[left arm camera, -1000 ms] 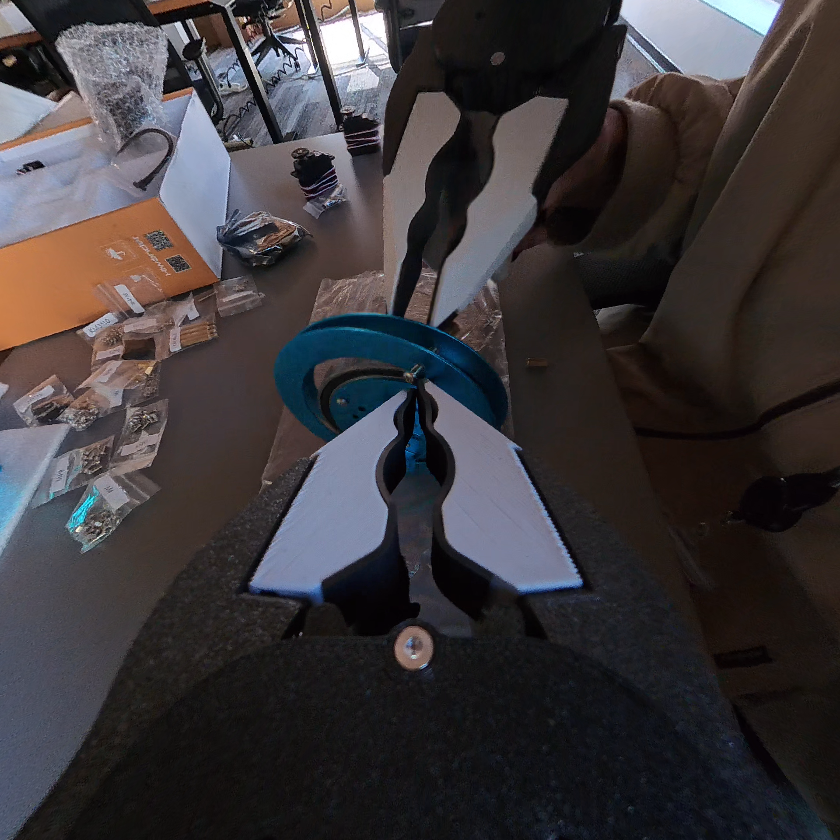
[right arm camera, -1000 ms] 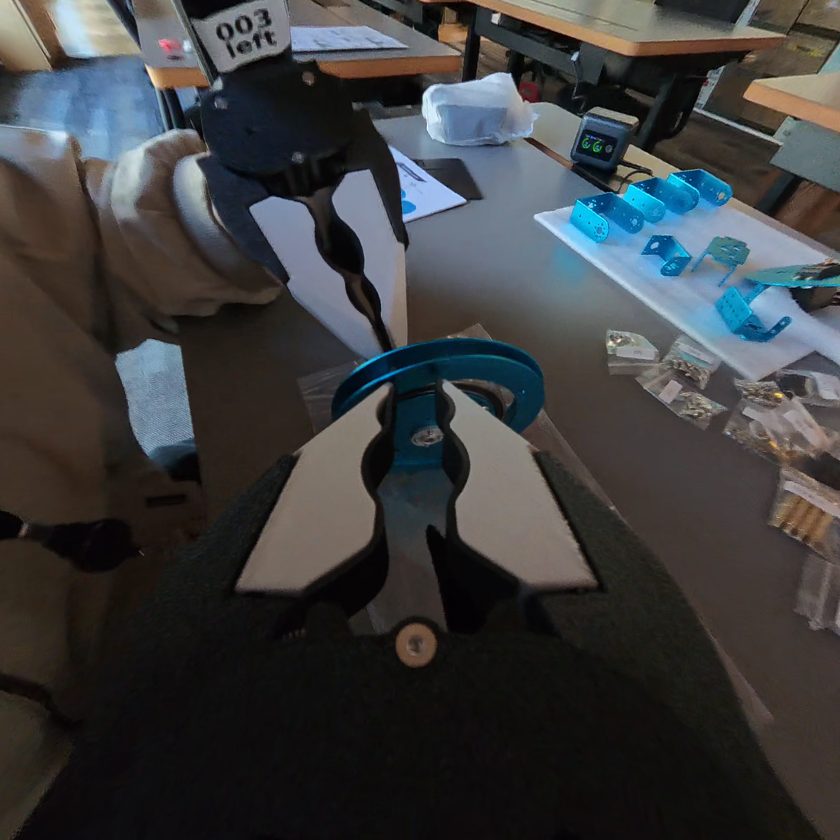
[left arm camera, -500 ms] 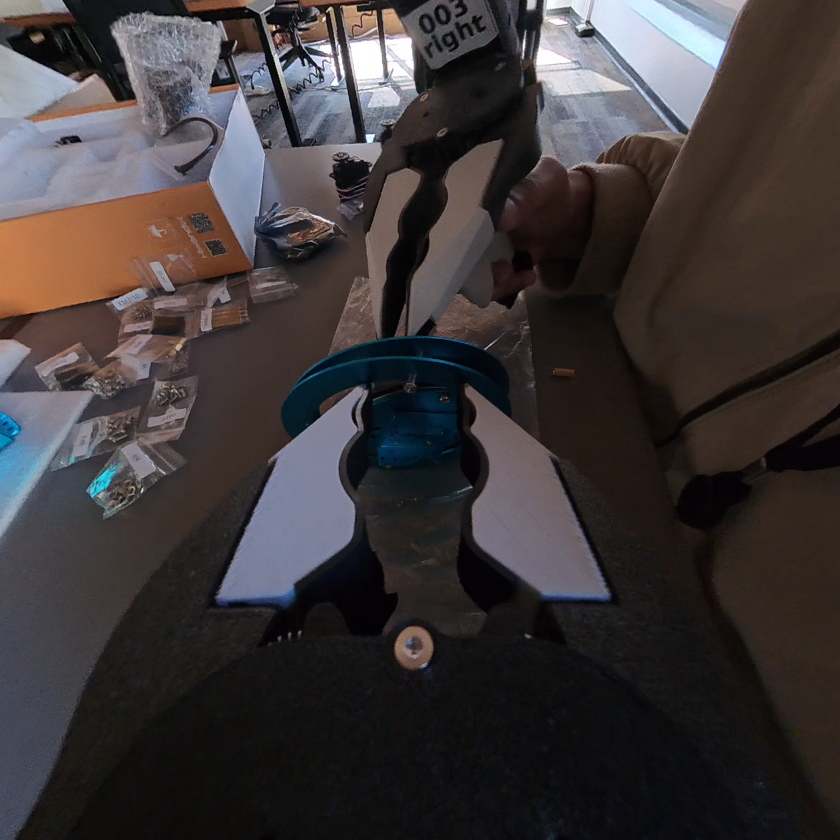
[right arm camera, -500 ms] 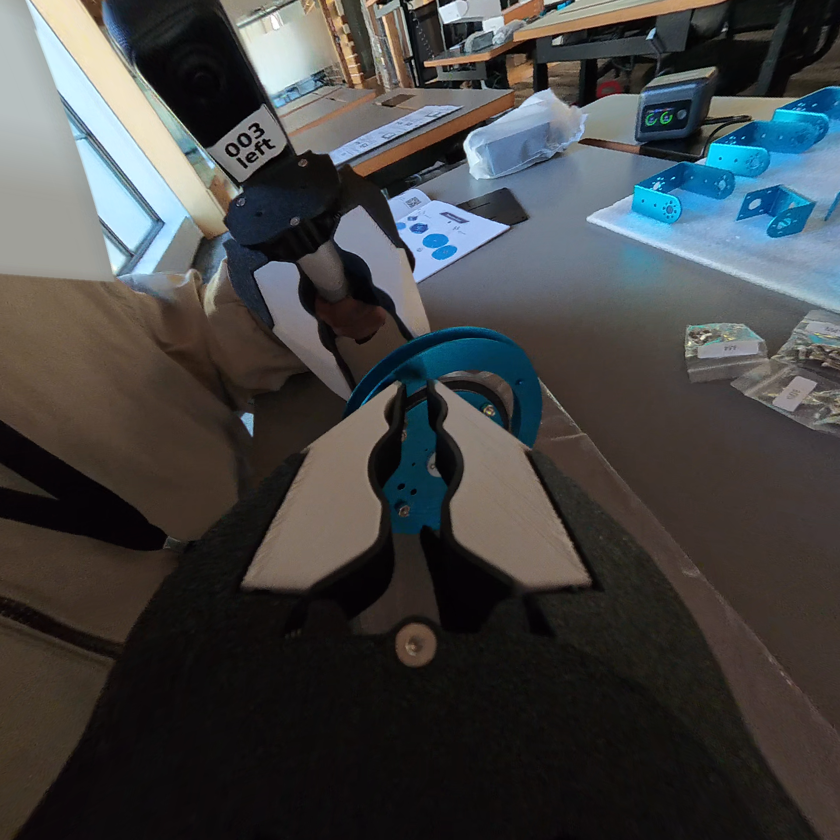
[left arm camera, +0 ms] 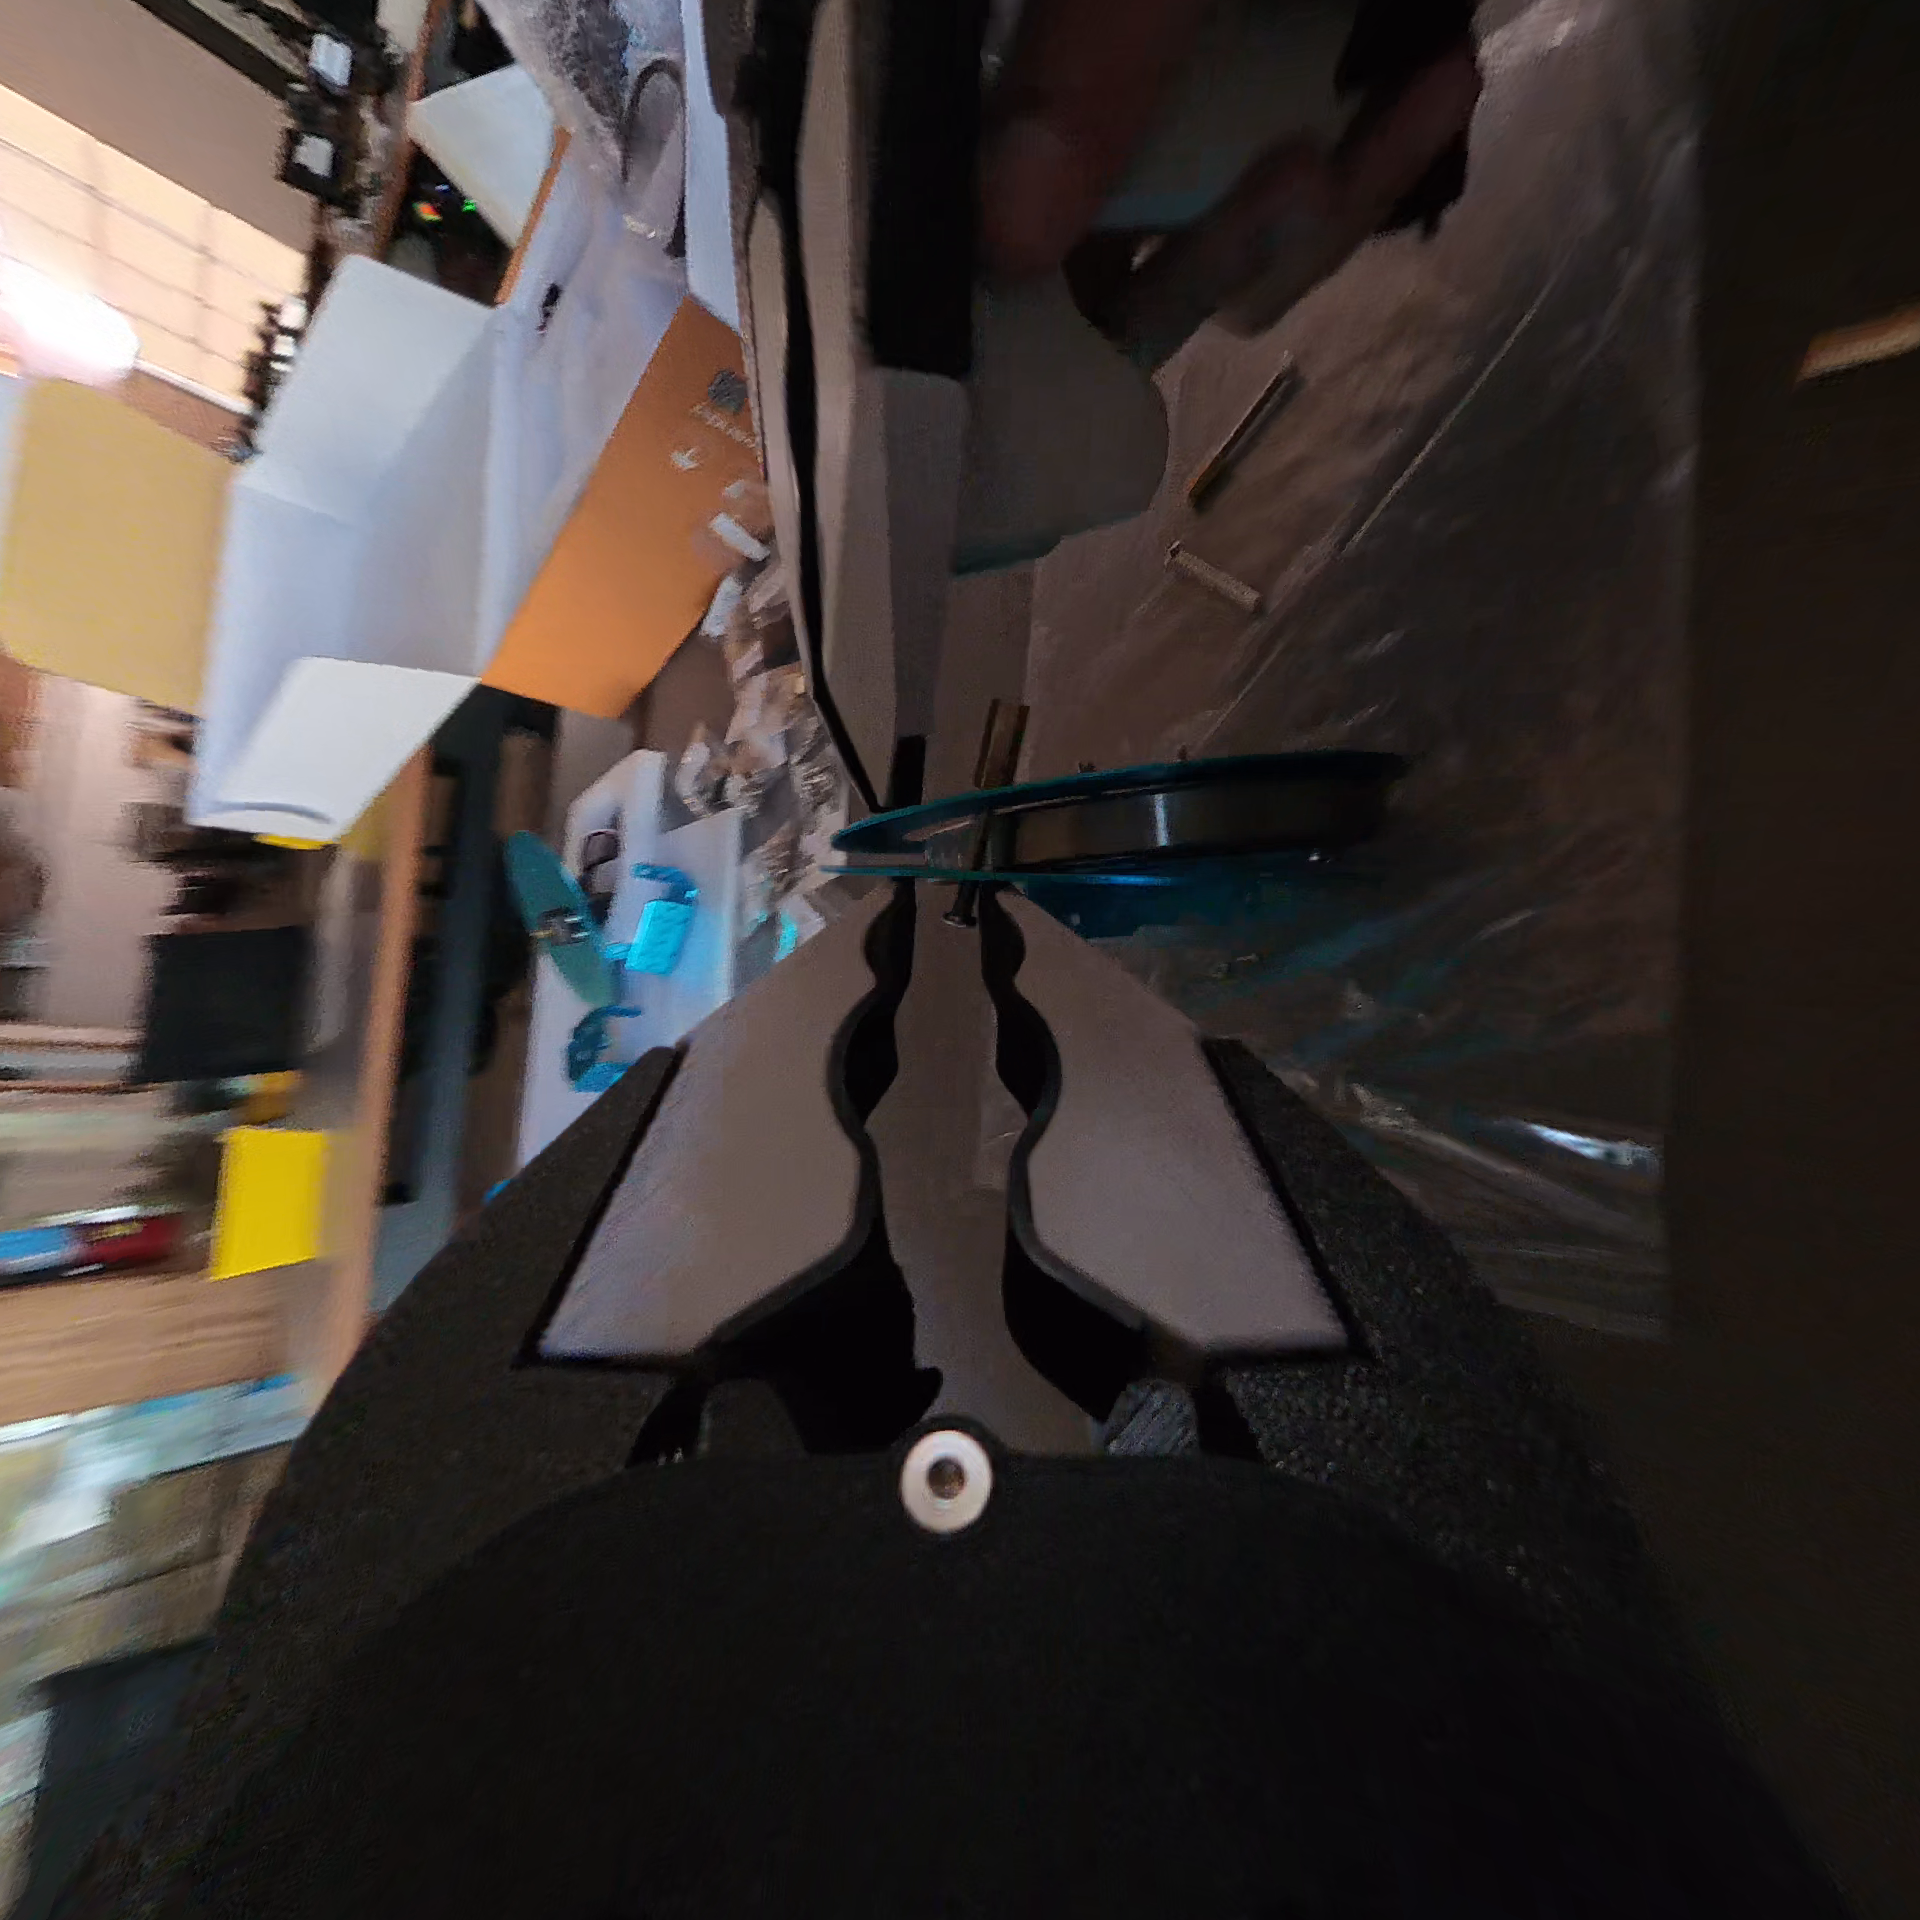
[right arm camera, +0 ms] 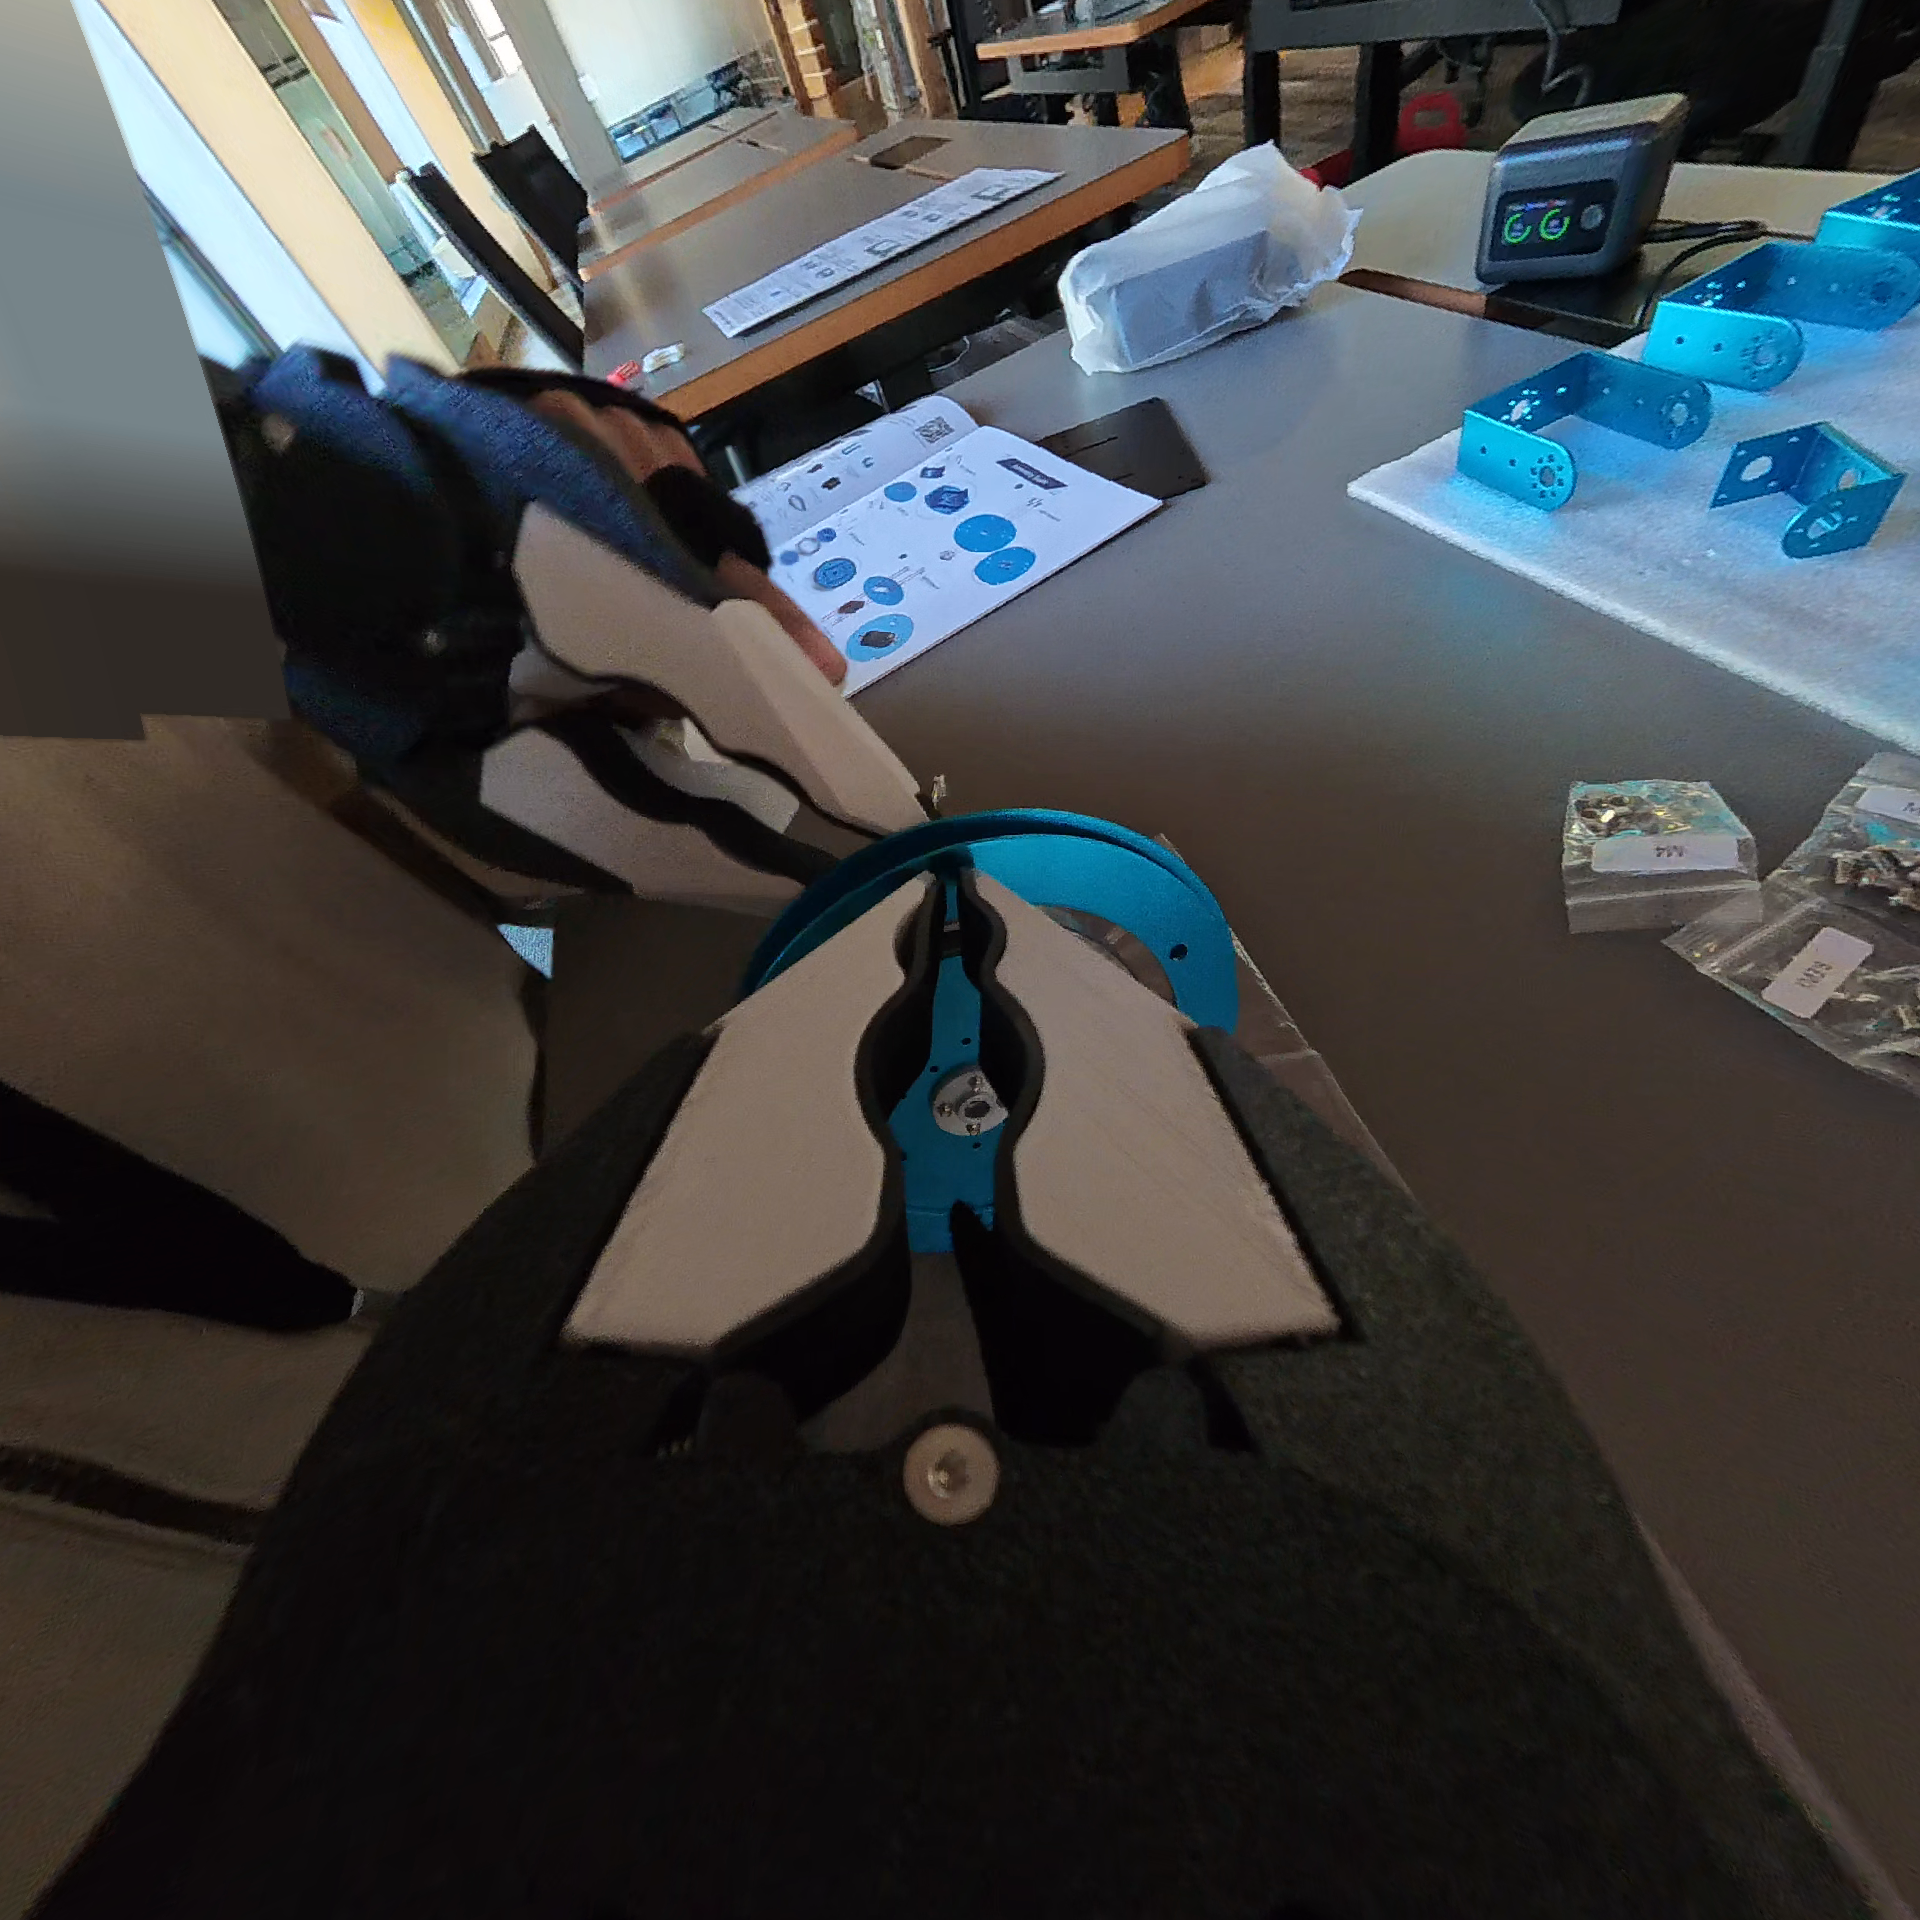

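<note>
Claws meet over the bench (right arm camera: 1351, 831): right claw (right arm camera: 948, 891) pinches the blue disc assembly's (right arm camera: 1164, 904) rim, while left claw (left arm camera: 948, 902), tips narrowly parted, flanks a small screw (left arm camera: 961, 906) at its edge.

1. One round blue metal disc assembly (right arm camera: 1049, 883).
2. Four blue perforated metal U-brackets (right arm camera: 1579, 416) on white foam (one cut by the frame edge).
3. Three clear plastic bags of small screws (right arm camera: 1657, 847).
4. One open white instruction booklet (right arm camera: 935, 540).

Office workroom: rows of desks (right arm camera: 883, 239), blue brackets (right arm camera: 1579, 416), screw bags (right arm camera: 1662, 852).
</note>
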Demonstrator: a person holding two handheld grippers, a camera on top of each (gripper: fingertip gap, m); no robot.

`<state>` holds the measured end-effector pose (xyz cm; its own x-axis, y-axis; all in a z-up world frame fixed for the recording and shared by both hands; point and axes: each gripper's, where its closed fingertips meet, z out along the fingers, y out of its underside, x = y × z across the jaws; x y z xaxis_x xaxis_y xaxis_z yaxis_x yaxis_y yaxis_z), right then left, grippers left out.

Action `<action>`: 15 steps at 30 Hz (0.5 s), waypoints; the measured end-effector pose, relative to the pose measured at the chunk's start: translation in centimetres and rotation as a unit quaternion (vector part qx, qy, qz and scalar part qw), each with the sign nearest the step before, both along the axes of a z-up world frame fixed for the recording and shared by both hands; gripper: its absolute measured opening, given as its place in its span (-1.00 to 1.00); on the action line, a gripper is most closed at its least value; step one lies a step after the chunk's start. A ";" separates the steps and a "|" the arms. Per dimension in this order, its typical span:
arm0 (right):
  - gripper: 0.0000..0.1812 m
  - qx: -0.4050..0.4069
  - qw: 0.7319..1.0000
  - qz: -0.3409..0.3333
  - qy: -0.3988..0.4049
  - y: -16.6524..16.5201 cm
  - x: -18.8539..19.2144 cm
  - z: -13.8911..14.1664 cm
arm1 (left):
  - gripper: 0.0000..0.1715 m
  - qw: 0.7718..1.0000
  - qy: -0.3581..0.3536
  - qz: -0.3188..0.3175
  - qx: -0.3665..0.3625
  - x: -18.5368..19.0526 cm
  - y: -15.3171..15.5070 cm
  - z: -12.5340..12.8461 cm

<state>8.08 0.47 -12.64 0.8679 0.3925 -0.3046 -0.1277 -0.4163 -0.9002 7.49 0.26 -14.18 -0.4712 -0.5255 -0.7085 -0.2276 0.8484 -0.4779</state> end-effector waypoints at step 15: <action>-0.58 0.067 0.857 -0.025 -0.510 -3.7 1.5 -0.5 | -0.97 0.976 0.160 0.017 -0.145 0.0 -1.6 -0.3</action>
